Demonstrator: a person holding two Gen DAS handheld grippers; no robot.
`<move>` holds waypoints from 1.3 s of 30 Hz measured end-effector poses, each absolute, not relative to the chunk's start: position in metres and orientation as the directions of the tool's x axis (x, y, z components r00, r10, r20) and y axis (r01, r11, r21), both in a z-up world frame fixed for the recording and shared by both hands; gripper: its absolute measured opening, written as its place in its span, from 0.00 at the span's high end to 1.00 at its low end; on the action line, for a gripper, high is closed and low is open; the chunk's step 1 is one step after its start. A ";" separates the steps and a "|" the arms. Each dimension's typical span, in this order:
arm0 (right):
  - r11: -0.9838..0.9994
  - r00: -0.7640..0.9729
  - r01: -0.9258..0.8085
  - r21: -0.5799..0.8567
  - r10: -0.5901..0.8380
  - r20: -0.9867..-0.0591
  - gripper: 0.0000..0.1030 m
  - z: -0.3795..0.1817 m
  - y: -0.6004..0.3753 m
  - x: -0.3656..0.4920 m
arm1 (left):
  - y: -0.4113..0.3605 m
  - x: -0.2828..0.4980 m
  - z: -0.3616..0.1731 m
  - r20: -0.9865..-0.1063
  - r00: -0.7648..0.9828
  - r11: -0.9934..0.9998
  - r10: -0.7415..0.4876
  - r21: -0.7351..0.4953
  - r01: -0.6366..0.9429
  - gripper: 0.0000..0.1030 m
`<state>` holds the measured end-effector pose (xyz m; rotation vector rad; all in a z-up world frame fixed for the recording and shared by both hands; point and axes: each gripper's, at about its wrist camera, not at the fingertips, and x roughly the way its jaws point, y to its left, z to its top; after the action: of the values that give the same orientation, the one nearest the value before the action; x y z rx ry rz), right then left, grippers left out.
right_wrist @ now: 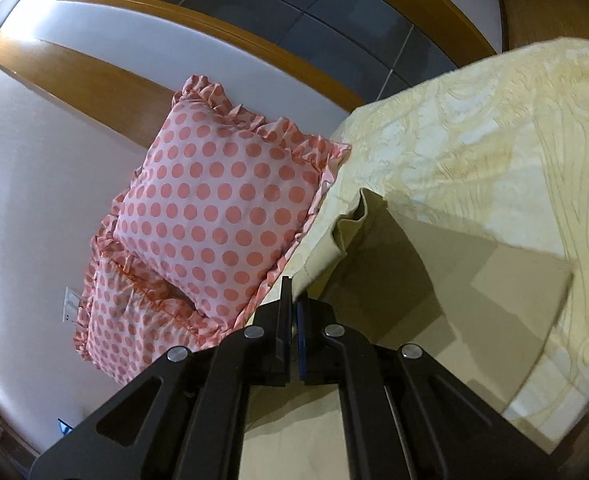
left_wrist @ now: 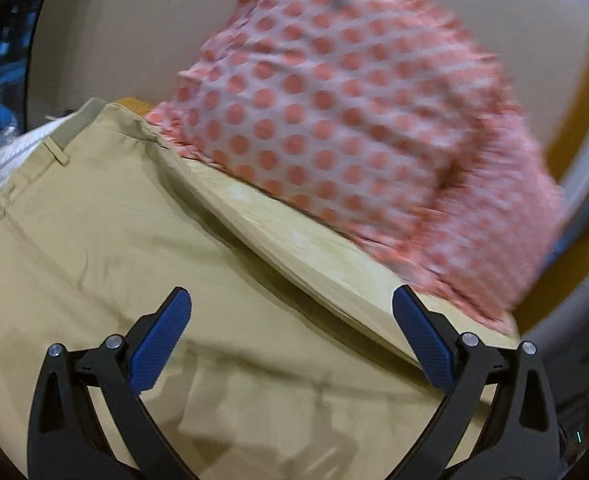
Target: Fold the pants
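Note:
Khaki pants (left_wrist: 106,240) lie spread on the bed, waistband with a belt loop at the upper left of the left wrist view. My left gripper (left_wrist: 292,312) is open and empty, hovering over the pants' cloth. In the right wrist view my right gripper (right_wrist: 292,292) is shut on an edge of the pants (right_wrist: 406,280) and holds it lifted, so the cloth hangs folded and casts a shadow on the layer below.
A pale yellow patterned bedspread (right_wrist: 494,132) covers the bed; it also shows in the left wrist view (left_wrist: 294,236). Pink polka-dot pillows (right_wrist: 222,204) lean against the white wall beside the pants, close to both grippers (left_wrist: 334,92). A wooden headboard frame (right_wrist: 94,80) runs behind.

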<state>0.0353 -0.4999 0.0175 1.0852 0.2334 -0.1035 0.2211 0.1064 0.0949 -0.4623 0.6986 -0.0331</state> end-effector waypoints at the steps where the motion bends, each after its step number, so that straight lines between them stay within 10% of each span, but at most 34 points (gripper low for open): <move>1: 0.464 0.970 0.199 0.863 0.032 -0.241 0.98 0.017 -0.499 0.038 | 0.110 0.244 0.090 -0.648 0.748 0.903 -0.146 -0.396 -0.167 0.06; 6: 0.474 0.969 0.195 0.858 0.043 -0.244 0.98 0.018 -0.499 0.038 | 0.126 0.319 0.053 -0.775 0.627 0.891 -0.077 -0.336 -0.306 0.18; 8: 0.493 0.968 0.195 0.848 0.042 -0.247 0.98 0.021 -0.499 0.038 | 0.136 0.335 0.036 -0.801 0.588 0.871 -0.110 -0.362 -0.331 0.72; 10: 0.502 0.969 0.185 0.845 0.053 -0.243 0.98 0.024 -0.500 0.040 | 0.145 0.334 0.031 -0.787 0.592 0.847 -0.173 -0.426 -0.319 0.95; 18: 0.556 0.979 0.176 0.812 -0.009 -0.206 0.98 0.039 -0.514 0.013 | 0.147 0.144 0.099 -0.586 0.801 0.900 -0.119 -0.404 -0.162 0.92; 39: 0.535 0.887 0.428 0.729 -0.094 -0.452 0.98 -0.016 -0.526 -0.030 | 0.147 -0.004 0.016 -0.645 0.753 0.896 -0.127 -0.401 -0.192 0.91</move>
<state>-0.0297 -0.5263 -0.0156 0.9616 0.3834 -0.3197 -0.0043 0.1466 0.0159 -0.4696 0.7236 0.0369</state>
